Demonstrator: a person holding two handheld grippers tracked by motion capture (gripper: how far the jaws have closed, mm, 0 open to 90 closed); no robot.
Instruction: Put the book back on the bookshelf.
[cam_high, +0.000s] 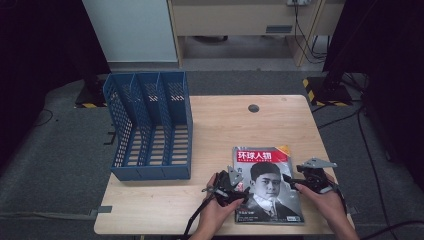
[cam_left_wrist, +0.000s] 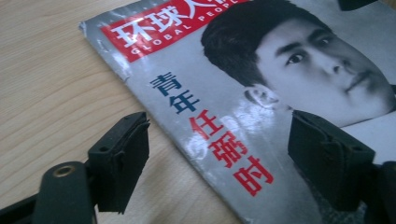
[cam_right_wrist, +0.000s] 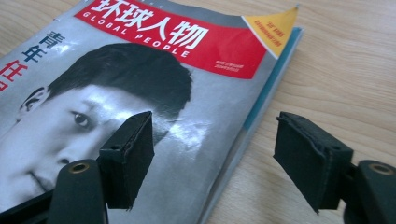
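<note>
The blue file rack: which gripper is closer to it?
Left. The left gripper sits at the magazine's left edge, just right of the blue file rack's front corner. The right gripper is at the magazine's far edge, farther away.

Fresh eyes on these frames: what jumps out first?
The magazine with its red title band and black-and-white portrait, lying flat at the table's near edge. The left gripper and right gripper flank it, jaws apart astride its left and right edges, neither clamped on it. After that, the blue perforated file rack on the table's left side.
</note>
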